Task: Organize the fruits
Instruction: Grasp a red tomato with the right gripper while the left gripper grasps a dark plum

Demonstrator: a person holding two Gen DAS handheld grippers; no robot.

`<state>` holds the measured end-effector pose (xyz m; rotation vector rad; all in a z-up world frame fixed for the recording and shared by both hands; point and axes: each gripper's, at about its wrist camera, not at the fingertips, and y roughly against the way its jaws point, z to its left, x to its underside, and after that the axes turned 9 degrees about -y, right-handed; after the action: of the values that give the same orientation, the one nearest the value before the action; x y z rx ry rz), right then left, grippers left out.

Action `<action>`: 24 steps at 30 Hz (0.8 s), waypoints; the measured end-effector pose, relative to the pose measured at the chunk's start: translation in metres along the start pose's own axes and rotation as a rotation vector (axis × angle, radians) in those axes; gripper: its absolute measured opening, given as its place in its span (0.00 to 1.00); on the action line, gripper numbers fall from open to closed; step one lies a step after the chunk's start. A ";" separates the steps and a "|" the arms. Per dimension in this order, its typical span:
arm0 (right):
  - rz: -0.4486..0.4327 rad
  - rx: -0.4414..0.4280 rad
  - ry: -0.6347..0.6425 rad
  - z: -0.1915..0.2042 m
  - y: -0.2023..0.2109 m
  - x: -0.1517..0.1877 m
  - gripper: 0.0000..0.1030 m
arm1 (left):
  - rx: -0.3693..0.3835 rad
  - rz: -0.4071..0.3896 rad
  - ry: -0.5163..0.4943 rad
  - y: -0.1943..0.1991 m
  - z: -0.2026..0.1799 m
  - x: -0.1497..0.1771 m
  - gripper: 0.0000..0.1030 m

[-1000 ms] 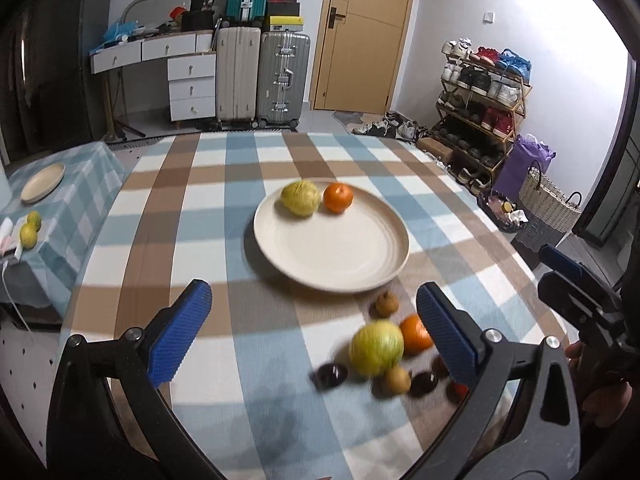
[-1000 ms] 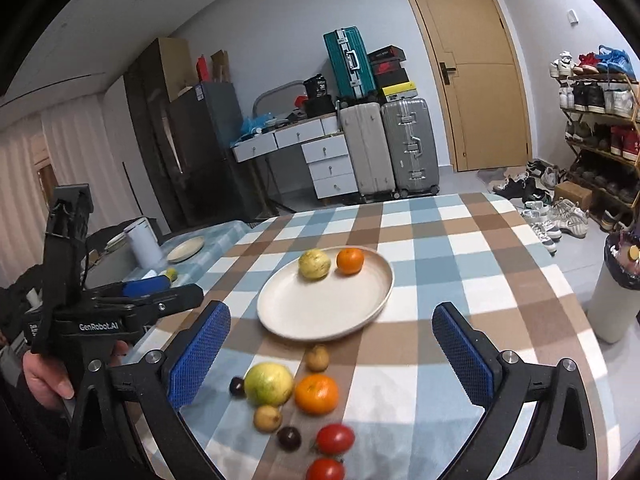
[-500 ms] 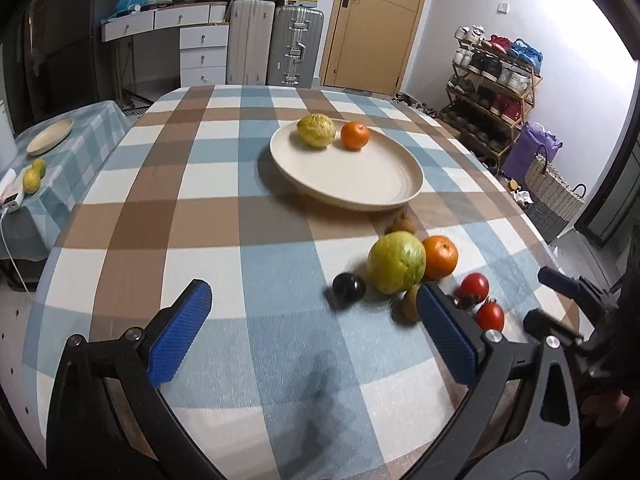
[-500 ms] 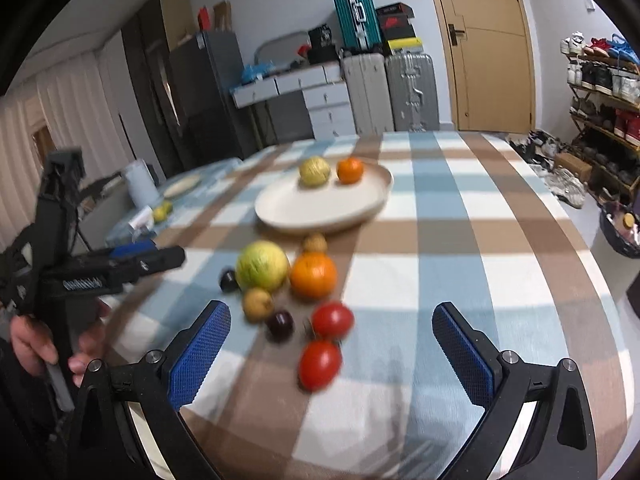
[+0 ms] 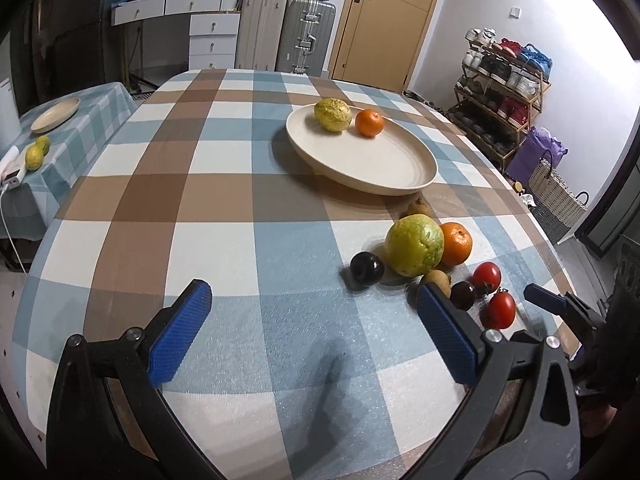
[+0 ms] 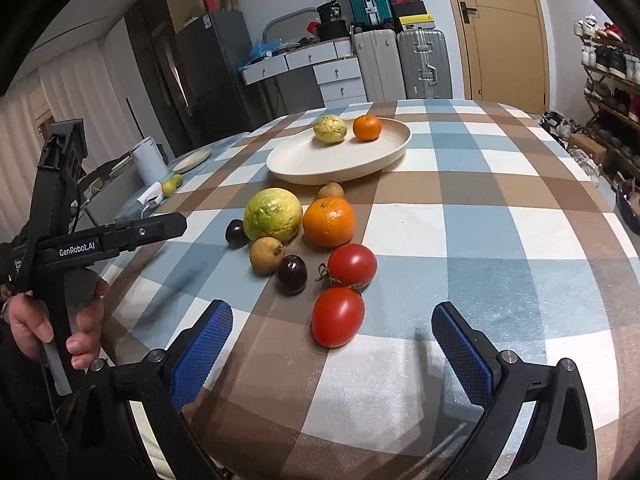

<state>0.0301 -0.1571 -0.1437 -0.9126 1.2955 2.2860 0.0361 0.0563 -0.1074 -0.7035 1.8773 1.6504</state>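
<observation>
Fingers of the left gripper (image 5: 316, 334) stand spread wide over the checked tablecloth (image 5: 224, 208), blue pads facing each other with nothing between them and touching no fruit; its right pad sits just in front of the fruit cluster in the left wrist view. Seen from the right wrist camera, the same tool is gripped by a hand (image 6: 60, 320) at the table's left edge, left of the cluster. Taking the cream plate (image 6: 320, 160) as landmark: on its far side lie a yellow-green fruit (image 6: 330, 129) and a small orange (image 6: 367, 127), side by side. Just in front of the plate's near rim is a small brown fruit (image 6: 331, 190); nearer still sit a large green fruit (image 6: 273, 215) and a big orange (image 6: 329, 222), close together, with a dark plum (image 6: 236, 233) to the left of the green one. Further from the plate come another brown fruit (image 6: 266, 255), a second dark plum (image 6: 291, 274), and two red tomatoes (image 6: 344, 292), the nearer one farthest from the plate. The right gripper (image 6: 332, 354) is also wide open and empty, its pads low over the cloth on either side of the nearer tomato, not touching it.
</observation>
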 end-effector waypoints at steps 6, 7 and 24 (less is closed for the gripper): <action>0.026 0.002 0.009 0.002 -0.008 0.002 0.74 | 0.009 0.003 0.002 -0.004 0.001 0.002 0.99; 0.026 0.001 0.010 0.003 -0.009 0.002 0.67 | 0.009 0.003 0.001 -0.004 0.002 0.002 0.99; -0.059 0.014 -0.114 -0.020 0.005 -0.004 0.28 | 0.026 0.020 0.010 -0.014 0.007 0.001 0.99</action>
<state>0.0373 -0.1768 -0.1456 -0.7931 1.2184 2.2459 0.0454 0.0617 -0.1190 -0.6861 1.9153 1.6350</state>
